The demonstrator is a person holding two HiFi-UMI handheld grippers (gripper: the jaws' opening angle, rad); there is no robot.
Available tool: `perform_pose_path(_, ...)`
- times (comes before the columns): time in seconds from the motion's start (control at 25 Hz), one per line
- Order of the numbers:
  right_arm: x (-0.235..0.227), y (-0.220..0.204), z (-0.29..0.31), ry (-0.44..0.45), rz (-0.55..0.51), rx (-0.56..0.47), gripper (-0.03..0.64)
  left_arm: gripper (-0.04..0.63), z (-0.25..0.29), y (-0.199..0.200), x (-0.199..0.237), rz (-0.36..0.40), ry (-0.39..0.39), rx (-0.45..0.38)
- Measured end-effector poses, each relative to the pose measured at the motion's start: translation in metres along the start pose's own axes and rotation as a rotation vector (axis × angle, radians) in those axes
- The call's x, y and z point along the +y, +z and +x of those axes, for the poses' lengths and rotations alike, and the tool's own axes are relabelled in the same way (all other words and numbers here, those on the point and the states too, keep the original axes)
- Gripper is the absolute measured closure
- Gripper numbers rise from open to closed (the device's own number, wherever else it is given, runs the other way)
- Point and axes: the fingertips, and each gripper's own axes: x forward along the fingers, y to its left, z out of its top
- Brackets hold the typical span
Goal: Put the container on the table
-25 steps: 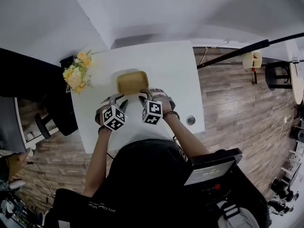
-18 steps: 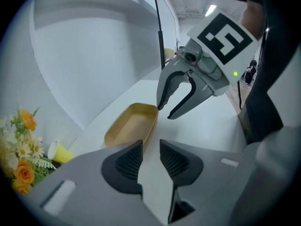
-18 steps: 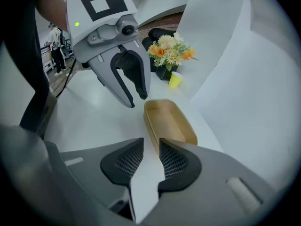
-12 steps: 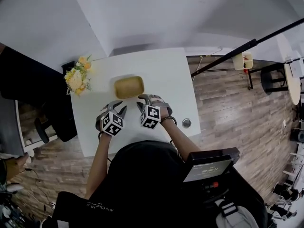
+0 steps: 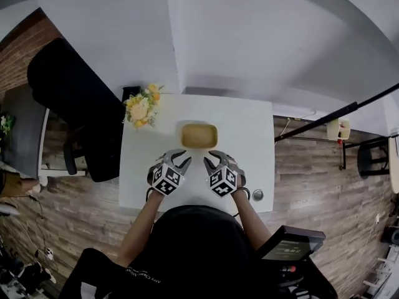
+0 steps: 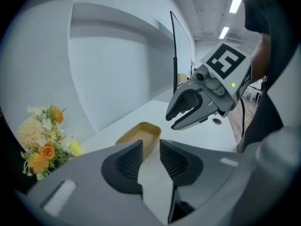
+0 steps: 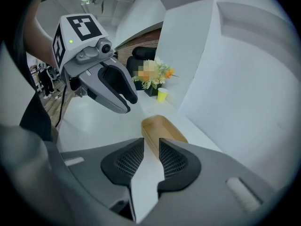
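Head view shows the container [image 5: 199,136] resting flat on the tabletop [image 5: 249,129], as it did a second ago. Only your head has swung, squaring the tabletop in frame. Judgement: placement is done, and nothing is left but withdrawal. Your left tongs [image 5: 177,162] and right tongs [image 5: 216,161] hover side by side just short of the container, tips pointed toward it, not touching. Each pair stands at a narrow gap with nothing between, as both gripper views confirm.
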Motion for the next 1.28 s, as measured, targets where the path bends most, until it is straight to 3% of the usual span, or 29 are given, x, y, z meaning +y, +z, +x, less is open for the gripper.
perform_pose_path(0.52,-0.002,0.05,-0.043,-0.07,0.118,-0.16,0.513,0.486,-0.054,0.037,0.013,-0.087,0.066,-0.196)
perform_pose_path(0.84,0.004,0.089,-0.079,-0.105,0.191,-0.317,0.582,0.578,-0.103,0.049,0.026,-0.174,0.176,-0.343)
perform_pose_path(1.28,0.037,0.12,-0.098,-0.142,0.224,-0.417,0.604,0.592,-0.155,0.036,0.034,-0.213,0.221,-0.432)
